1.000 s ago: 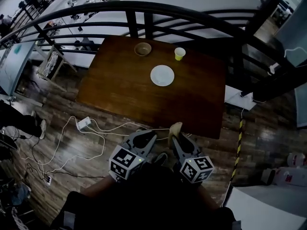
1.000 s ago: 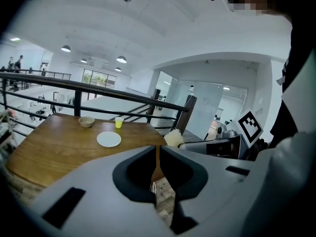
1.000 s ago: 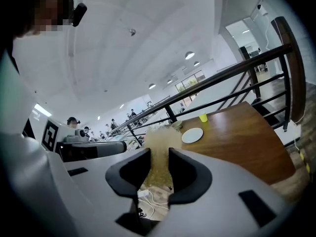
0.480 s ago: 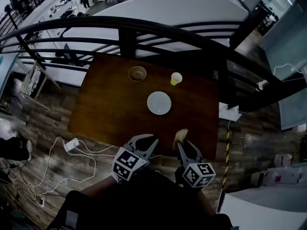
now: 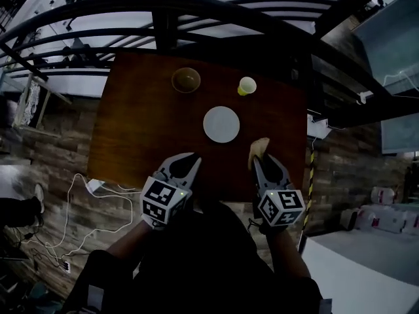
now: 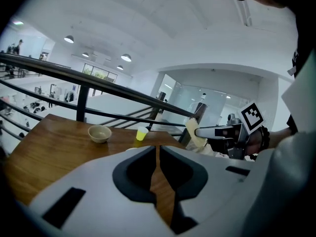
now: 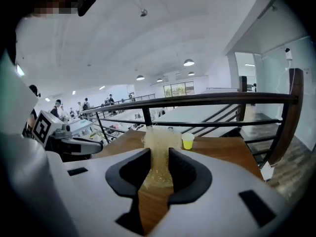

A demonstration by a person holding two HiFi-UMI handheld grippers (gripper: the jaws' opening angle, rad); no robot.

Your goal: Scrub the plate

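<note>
The white plate [image 5: 221,124] lies flat near the middle of the dark wooden worktop [image 5: 144,136], ahead of both claws and roughly between their two lines. The right claw [image 7: 159,154] is clamped on a pale yellow sponge [image 7: 158,135], which stands up between its jaws and sticks out past their tips. From the head view the sponge sits just off the plate's near right edge, close but apart from it (how high it is above the wood cannot be told). In the right gripper view the sponge blocks the view straight ahead and the plate does not show. The left claw [image 6: 157,149] holds nothing: its jaws are drawn together, with only a thin slit of worktop showing between them. It hangs over the near edge of the worktop, so the plate lies ahead of it and somewhat to its right, well apart. Beyond the plate, towards the far edge, a tan bowl [image 5: 186,80] stands at the left and a small yellow cup [image 5: 247,86] at the right, both upright and clear of the plate. A black railing [image 5: 196,8] runs behind the worktop.
</note>
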